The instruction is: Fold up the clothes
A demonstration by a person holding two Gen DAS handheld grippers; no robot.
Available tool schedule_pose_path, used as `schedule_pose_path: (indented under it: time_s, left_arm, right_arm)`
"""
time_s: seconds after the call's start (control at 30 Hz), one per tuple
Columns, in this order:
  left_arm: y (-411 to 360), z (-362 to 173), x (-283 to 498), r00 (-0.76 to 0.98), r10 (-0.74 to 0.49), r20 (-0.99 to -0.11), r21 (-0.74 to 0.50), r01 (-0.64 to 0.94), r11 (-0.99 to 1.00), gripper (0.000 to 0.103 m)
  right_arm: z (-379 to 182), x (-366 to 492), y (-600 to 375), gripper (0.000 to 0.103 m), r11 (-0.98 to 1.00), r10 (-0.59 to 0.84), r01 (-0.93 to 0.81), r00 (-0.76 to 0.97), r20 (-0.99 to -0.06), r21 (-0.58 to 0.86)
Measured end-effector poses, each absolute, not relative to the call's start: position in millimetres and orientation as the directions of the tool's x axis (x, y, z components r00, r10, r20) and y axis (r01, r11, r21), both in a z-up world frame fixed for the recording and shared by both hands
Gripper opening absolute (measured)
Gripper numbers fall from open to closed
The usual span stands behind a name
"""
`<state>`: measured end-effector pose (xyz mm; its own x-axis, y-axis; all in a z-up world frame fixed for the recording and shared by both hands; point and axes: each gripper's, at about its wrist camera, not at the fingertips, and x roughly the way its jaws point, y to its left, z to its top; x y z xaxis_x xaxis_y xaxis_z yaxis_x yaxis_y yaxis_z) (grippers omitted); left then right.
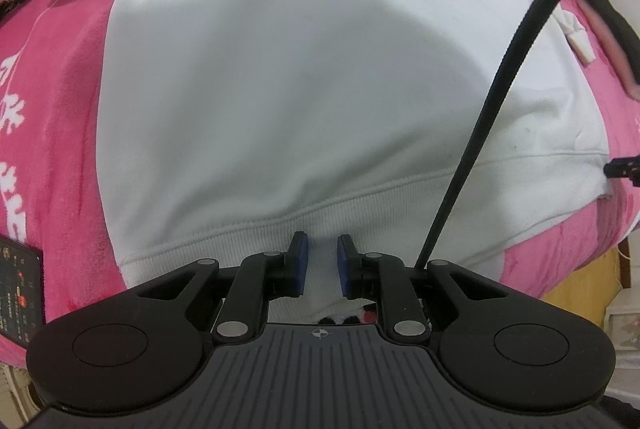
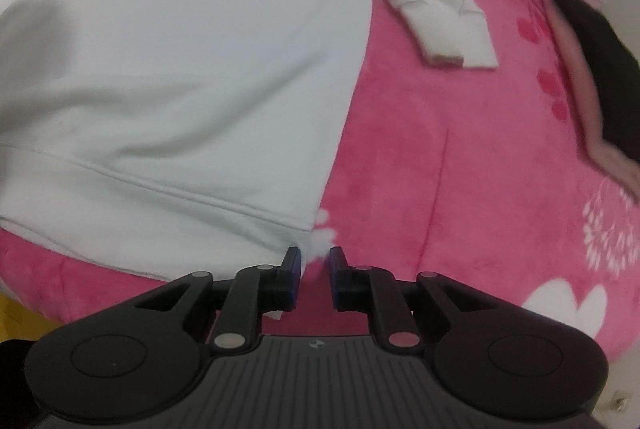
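Left wrist view first: at the far left a pink plush blanket with white printed characters (image 1: 60,133) covers the bed, and a dark printed card (image 1: 18,293) lies on it near the edge. Spread flat on the blanket is a white long-sleeved sweatshirt with an orange bear outline on the chest (image 1: 288,101), front side up, its ribbed hem nearest the camera and one sleeve bunched at the upper left. The left gripper (image 1: 322,265) hangs over the middle of that hem with its blue-padded fingers apart, hem fabric showing in the gap but not pinched. A black cable (image 1: 516,81) runs diagonally across the right of the view.

Right wrist view: the sweatshirt (image 2: 192,81) fills the left half, smooth apart from a seam curving above the hem. The right gripper (image 2: 315,279) sits at the garment's lower right corner, fingers apart, nothing clamped. Further right, the other sleeve (image 2: 444,17) lies folded on the blanket (image 2: 480,169), its cuff pointing towards the camera.
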<state>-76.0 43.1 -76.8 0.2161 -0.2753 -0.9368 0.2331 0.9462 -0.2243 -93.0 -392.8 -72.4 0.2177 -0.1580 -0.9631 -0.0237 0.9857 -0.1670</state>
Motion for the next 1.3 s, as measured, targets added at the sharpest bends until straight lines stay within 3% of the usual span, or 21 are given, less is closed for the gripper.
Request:
schedule_pose_path:
  time_s: [0.27, 0.4, 0.8, 1.0, 1.17, 1.3]
  left_arm:
    - [49, -74, -83, 0.219, -0.267, -0.938, -0.209, 0.255, 0.944, 0.017]
    - [49, -75, -82, 0.220, -0.264, -0.939, -0.203, 0.265, 0.943, 0.017]
    - [52, -48, -83, 0.256, -0.302, -0.918, -0.258, 0.193, 0.947, 0.016]
    - [23, -60, -78, 0.244, -0.409, -0.879, -0.371, 0.188, 0.909, 0.016]
    - [-2, -83, -78, 0.235, -0.402, -0.885, -0.376, 0.147, 0.915, 0.016]
    - [2, -86, -84, 0.248, -0.400, -0.882, -0.384, 0.112, 0.917, 0.016]
  right_arm:
    - [-58, -86, -291, 0.014, 0.942, 0.183, -0.325, 0.282, -0.942, 0.086]
    - [-92, -84, -281, 0.014, 0.947, 0.163, -0.305, 0.191, -0.968, 0.099]
    - [-45, -20, -300, 0.014, 0.945, 0.210, -0.303, 0.281, -0.937, 0.121]
    - [-48, 24, -269, 0.014, 0.870, 0.297, -0.466, 0.233, -0.926, 0.161]
    - [-64, 49, -222, 0.014, 0.711, 0.341, -0.684, 0.133, -0.930, 0.163]
    - [-91, 86, -192, 0.013, 0.566, 0.277, -0.824, 0.201, -0.940, -0.010]
